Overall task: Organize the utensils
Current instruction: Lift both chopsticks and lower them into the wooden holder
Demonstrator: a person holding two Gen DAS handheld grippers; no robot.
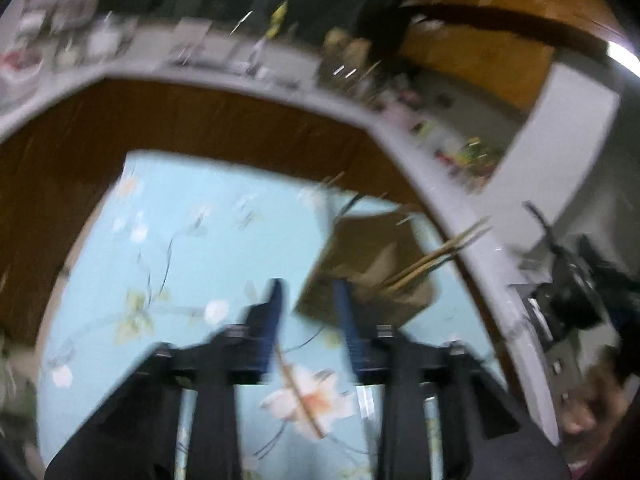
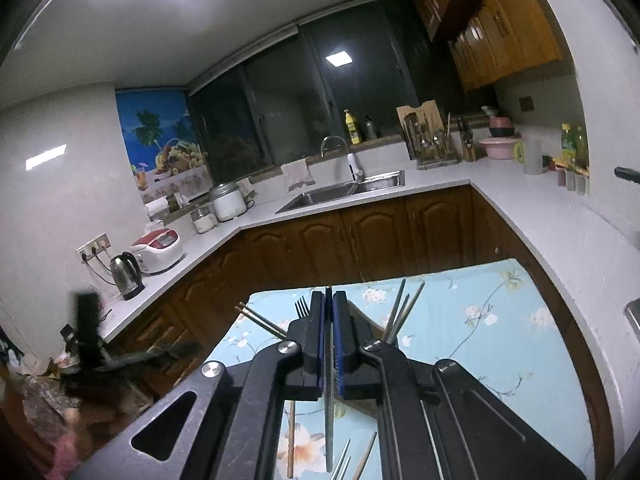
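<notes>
My right gripper [image 2: 329, 300] is shut on a thin metal chopstick [image 2: 329, 392] that runs between the pads, above the floral blue tablecloth [image 2: 480, 352]. Under it stands a brown utensil holder with a fork [image 2: 302, 306], wooden chopsticks [image 2: 260, 322] and metal chopsticks [image 2: 400, 312] sticking out. More chopsticks and a fork [image 2: 344, 460] lie on the cloth below. In the blurred left wrist view my left gripper [image 1: 310, 292] is open and empty, just short of the brown holder [image 1: 368, 276] with wooden chopsticks [image 1: 436, 256]. One wooden chopstick [image 1: 300, 396] lies on the cloth under it.
A white L-shaped counter [image 2: 540, 216] over brown cabinets wraps the room, with a sink [image 2: 340, 192], rice cooker [image 2: 158, 248], kettle [image 2: 126, 274], and a utensil rack [image 2: 428, 140]. The table's far edge is near the cabinets.
</notes>
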